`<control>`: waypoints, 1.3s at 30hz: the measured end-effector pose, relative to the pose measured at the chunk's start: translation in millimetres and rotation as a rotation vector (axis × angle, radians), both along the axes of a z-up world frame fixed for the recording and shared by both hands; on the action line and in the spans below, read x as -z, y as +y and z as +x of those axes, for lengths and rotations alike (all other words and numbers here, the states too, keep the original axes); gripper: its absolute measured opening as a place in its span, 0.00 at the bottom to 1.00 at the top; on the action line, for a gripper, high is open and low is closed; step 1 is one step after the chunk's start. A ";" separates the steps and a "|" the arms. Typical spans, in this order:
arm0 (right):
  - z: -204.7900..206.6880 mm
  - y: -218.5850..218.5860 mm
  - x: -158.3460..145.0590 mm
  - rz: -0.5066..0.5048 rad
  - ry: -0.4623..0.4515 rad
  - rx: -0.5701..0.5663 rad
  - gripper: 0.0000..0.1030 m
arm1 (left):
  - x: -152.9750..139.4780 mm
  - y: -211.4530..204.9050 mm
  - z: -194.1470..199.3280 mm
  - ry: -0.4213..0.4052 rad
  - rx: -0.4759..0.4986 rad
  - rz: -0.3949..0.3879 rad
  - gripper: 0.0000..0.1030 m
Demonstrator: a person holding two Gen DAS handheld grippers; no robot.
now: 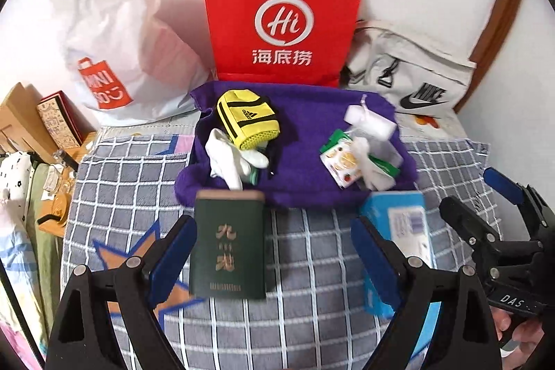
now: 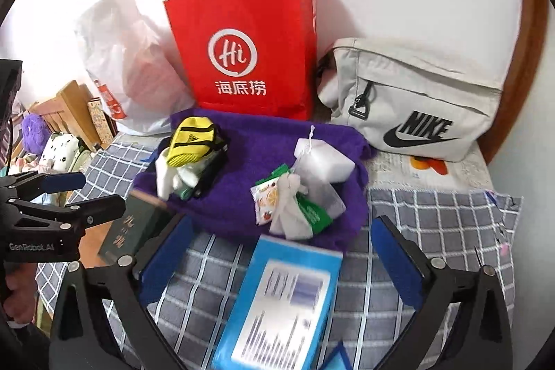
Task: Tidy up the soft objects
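Observation:
A purple fluffy cloth (image 1: 305, 134) (image 2: 260, 141) lies on the bed and bears a yellow Adidas pouch (image 1: 248, 118) (image 2: 194, 141), white socks (image 1: 225, 158), a white wrapped pack (image 1: 371, 120) (image 2: 326, 158) and snack packets (image 1: 341, 162) (image 2: 267, 200). In front of it lie a dark green box (image 1: 227, 245) (image 2: 135, 231) and a blue box (image 1: 406, 224) (image 2: 281, 300). My left gripper (image 1: 274, 248) (image 2: 79, 195) stands open over the green box, pads clear of it. My right gripper (image 2: 281, 259) (image 1: 485, 200) is open around the blue box without pressing it.
Against the white wall stand a red paper bag (image 1: 281, 19), a white plastic shopping bag (image 1: 114, 33) and a grey Nike bag (image 1: 416, 75). A grey checked cover (image 1: 312, 266) spreads under the boxes. Wooden furniture with clutter (image 1: 20, 120) is at the left.

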State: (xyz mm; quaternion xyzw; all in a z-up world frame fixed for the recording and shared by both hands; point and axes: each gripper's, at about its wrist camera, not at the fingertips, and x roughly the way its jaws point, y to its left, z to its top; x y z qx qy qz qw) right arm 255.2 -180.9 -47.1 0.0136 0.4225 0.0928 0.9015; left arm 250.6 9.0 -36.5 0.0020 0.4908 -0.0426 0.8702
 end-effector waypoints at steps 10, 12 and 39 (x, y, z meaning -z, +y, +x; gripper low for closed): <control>-86.8 0.4 -23.7 0.012 -0.046 0.022 0.99 | -26.3 -3.8 -87.5 -0.118 -0.026 -0.001 0.88; -105.5 0.9 -29.5 -0.001 -0.066 0.029 0.99 | -30.5 -4.0 -104.0 -0.141 -0.036 -0.014 0.88; -222.6 -18.5 -41.7 -0.016 -0.123 0.104 0.99 | -40.6 -16.8 -221.1 -0.331 -0.050 0.013 0.88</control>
